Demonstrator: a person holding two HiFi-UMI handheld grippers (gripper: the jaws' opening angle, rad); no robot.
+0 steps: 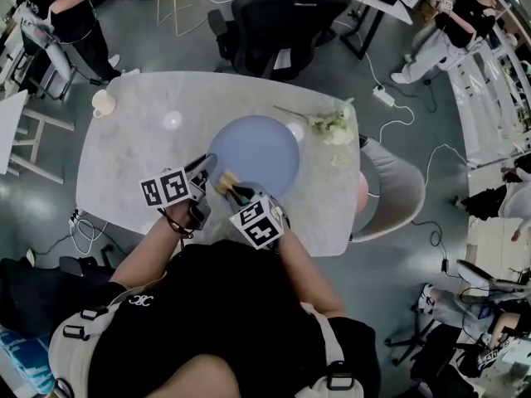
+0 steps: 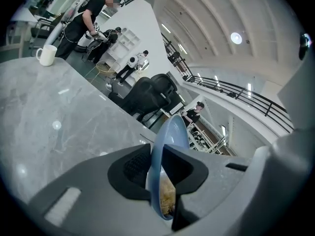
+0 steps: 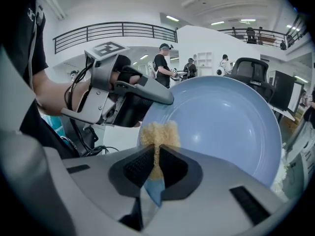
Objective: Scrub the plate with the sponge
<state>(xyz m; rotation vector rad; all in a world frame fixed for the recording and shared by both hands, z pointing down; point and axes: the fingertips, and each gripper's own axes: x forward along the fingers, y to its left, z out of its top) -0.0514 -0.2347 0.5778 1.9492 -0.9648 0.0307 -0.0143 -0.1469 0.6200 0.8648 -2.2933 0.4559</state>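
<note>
A pale blue plate [image 1: 257, 154] is held over the middle of the marble table [image 1: 133, 164]. My left gripper [image 1: 202, 171] is shut on the plate's near-left rim; in the left gripper view the plate [image 2: 167, 146] stands edge-on between the jaws. My right gripper [image 1: 232, 191] is shut on a tan sponge [image 1: 226, 180] with a blue backing, pressed against the plate's near edge. In the right gripper view the sponge [image 3: 158, 136] sticks up between the jaws against the plate [image 3: 226, 127], with the left gripper [image 3: 129, 98] at the rim beyond.
A white mug [image 1: 104, 103] stands at the table's far left corner. A sprig of white flowers [image 1: 330, 125] lies at the far right beside the plate. Black office chairs [image 1: 274, 23] stand behind the table. A grey chair [image 1: 390, 191] sits at its right.
</note>
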